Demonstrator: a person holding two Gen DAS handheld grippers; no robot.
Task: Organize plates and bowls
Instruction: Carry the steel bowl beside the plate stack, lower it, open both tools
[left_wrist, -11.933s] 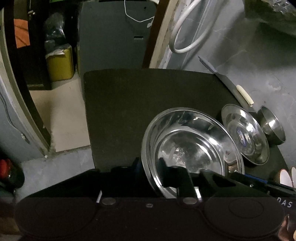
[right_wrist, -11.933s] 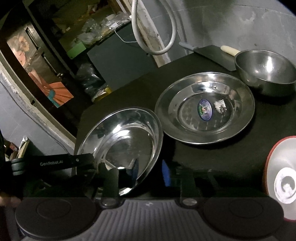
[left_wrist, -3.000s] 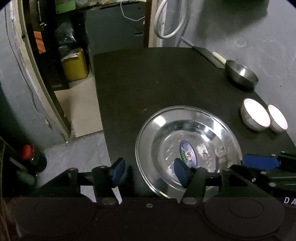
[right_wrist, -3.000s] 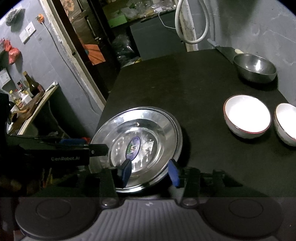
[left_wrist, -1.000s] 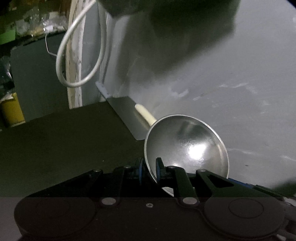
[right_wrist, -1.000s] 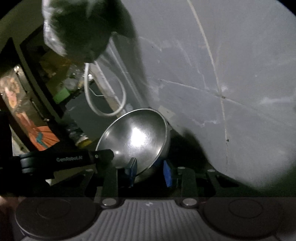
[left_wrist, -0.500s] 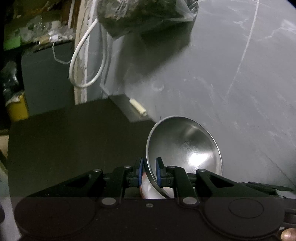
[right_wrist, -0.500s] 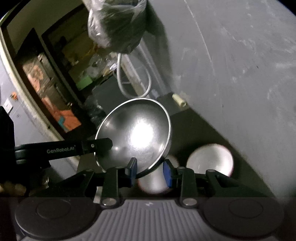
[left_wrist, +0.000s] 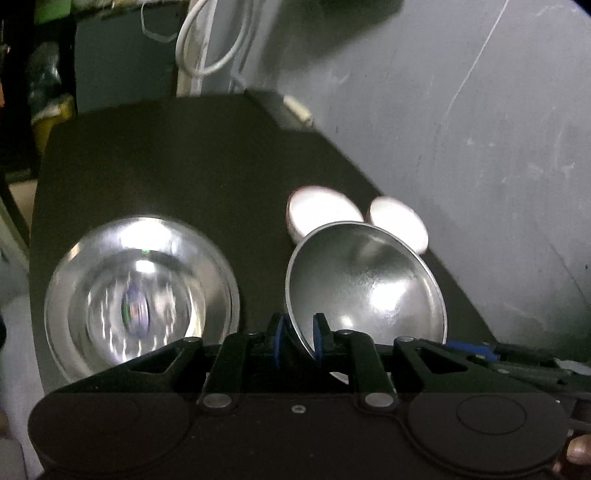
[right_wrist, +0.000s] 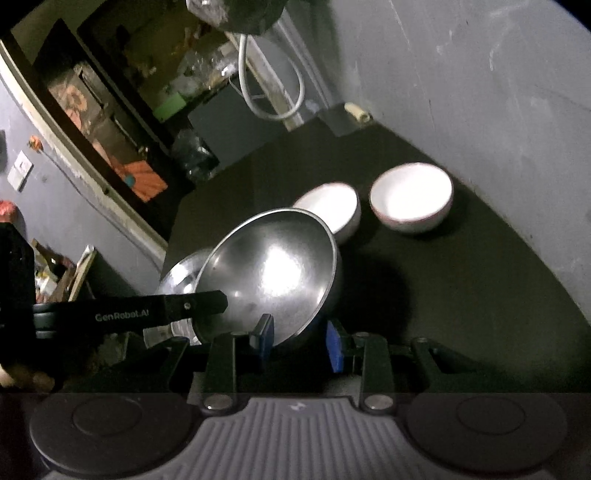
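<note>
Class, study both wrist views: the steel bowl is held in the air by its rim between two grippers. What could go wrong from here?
1. The left gripper pinches only the thin rim of the round steel bowl, and its jaws are opening; the tilted bowl may slip.
2. Two white ceramic bowls sit close behind; a swing or drop could strike them.
3. The shiny steel plate lies just beside; a careless landing may clip its rim.

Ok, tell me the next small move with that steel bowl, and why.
Probably lower the steel bowl onto the bare black table beside the white bowls, then let go. Both the left gripper and right gripper pinch its rim and it hangs tilted above the table; the left jaws are already opening slightly.
</note>
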